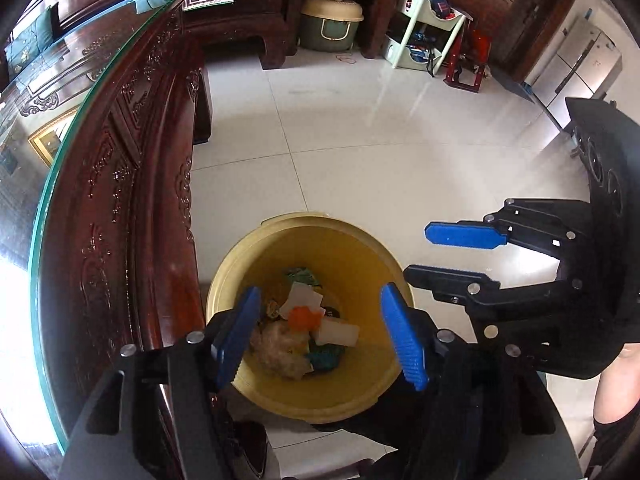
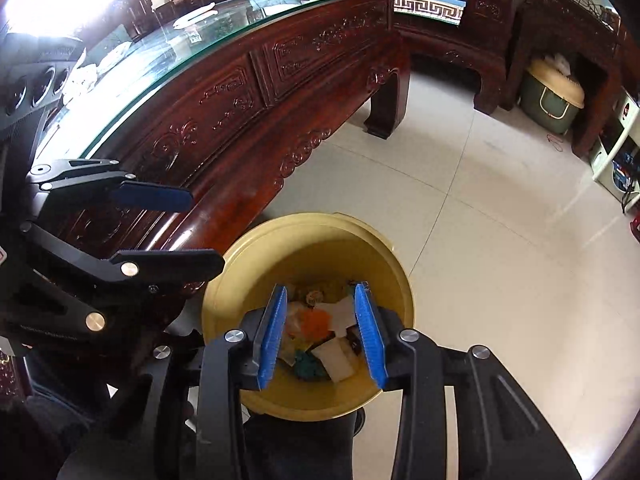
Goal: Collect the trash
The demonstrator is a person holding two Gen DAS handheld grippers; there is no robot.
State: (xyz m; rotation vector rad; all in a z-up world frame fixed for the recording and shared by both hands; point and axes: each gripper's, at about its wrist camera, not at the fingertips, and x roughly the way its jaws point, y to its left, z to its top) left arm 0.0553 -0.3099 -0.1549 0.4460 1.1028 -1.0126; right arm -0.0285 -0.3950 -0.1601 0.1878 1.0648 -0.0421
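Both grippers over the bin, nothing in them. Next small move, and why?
Probably lift the left hand-held gripper back toward the glass-topped table. Both it and the right hand-held gripper hang open and empty above the yellow bin, which already holds scraps, while white crumpled bits that look like trash lie on the tabletop.

The near rim of the yellow bin (image 1: 360, 248) is hidden behind the left tool (image 1: 320, 336). In the right view, the right tool (image 2: 322, 334) covers part of the trash pile (image 2: 320, 340), so the bits underneath cannot be told apart. The desk (image 2: 248, 92) is cut off at the left edge. Small white things on its glass top (image 2: 86, 74) are too blurry to name.
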